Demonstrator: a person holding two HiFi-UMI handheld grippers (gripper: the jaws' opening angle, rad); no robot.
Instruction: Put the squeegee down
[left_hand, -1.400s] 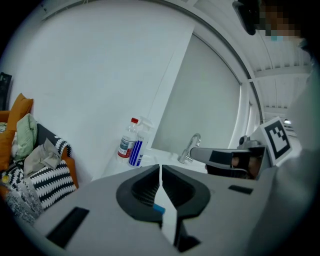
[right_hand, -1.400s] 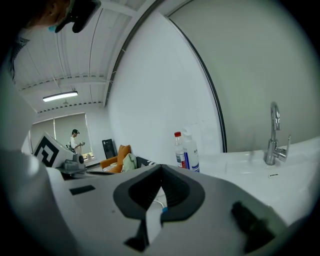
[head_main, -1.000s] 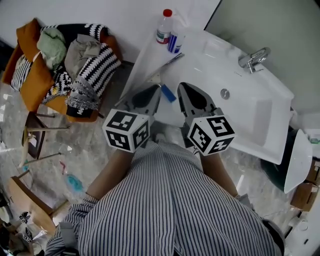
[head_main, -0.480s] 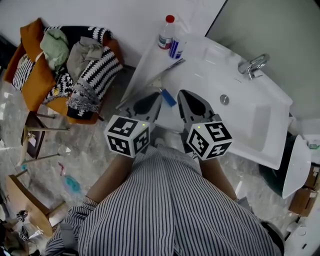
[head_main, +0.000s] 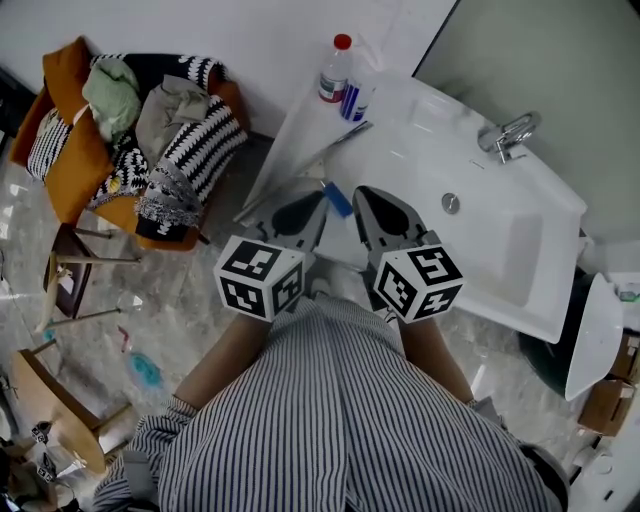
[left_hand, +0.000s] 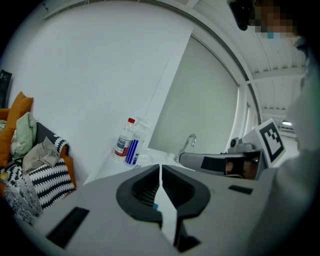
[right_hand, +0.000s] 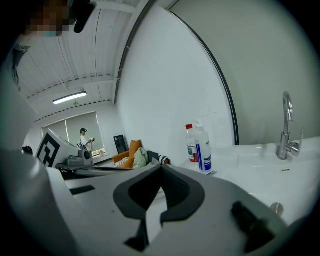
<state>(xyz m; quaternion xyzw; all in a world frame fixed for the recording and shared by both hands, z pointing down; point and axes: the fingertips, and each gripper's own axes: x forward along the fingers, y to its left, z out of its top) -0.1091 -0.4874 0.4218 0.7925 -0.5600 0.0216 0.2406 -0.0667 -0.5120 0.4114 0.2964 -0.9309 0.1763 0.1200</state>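
Squeegee (head_main: 345, 135): lies flat on the white tabletop (head_main: 300, 115) left of the basin (head_main: 500, 232), with its metal handle aimed at the bottles. Neither gripper touches it.
Left hand-held gripper (head_main: 321, 194): jaws pressed together with nothing between them. It hangs near the squeegee's wide end, close to my body.
Right hand-held gripper (head_main: 359, 190): jaws together as well and empty, side by side with the left one over the tabletop's front edge.
Why so: the squeegee rests on its own, so I judge the putting-down done. I hold both grippers in by my body, clear of it.
Blue piece (head_main: 337, 198): sits by the wide end (part of the squeegee or a separate thing, I cannot tell).
Bottles: a red-capped bottle (head_main: 334, 68) and a blue-labelled spray bottle (head_main: 355, 90) stand together just beyond the handle's tip.
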